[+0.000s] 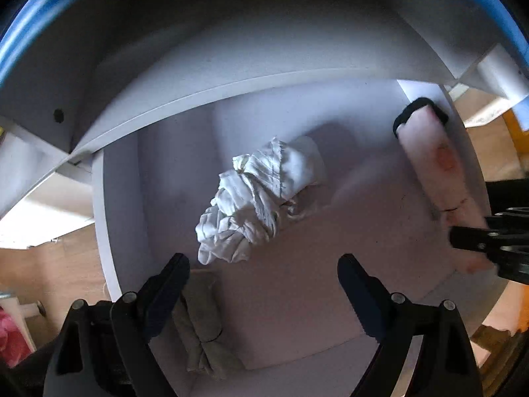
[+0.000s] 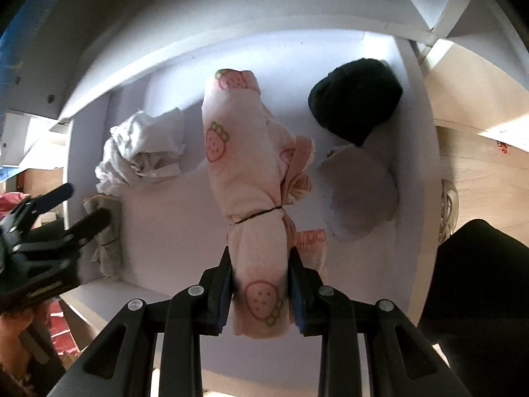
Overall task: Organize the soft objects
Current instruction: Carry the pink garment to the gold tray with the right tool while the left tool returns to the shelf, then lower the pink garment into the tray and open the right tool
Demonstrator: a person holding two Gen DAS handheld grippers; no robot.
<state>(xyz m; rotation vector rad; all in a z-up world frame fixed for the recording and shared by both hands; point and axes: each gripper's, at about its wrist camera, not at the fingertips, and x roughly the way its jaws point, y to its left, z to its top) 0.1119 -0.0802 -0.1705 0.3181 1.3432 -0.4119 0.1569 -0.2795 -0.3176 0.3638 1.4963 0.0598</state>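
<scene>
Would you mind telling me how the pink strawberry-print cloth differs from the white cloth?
The pink cloth is rolled and tied with a thin band; the white cloth is a loose crumple. The pink cloth is clamped in the right gripper; the white cloth lies free. Both are soft fabric over the white compartment.

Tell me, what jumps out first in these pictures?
A pink strawberry-print roll, tied with a black band, is clamped in the right tongs above a white shelf. To its left lies a crumpled white cloth; the open left tongs hover near it.
</scene>
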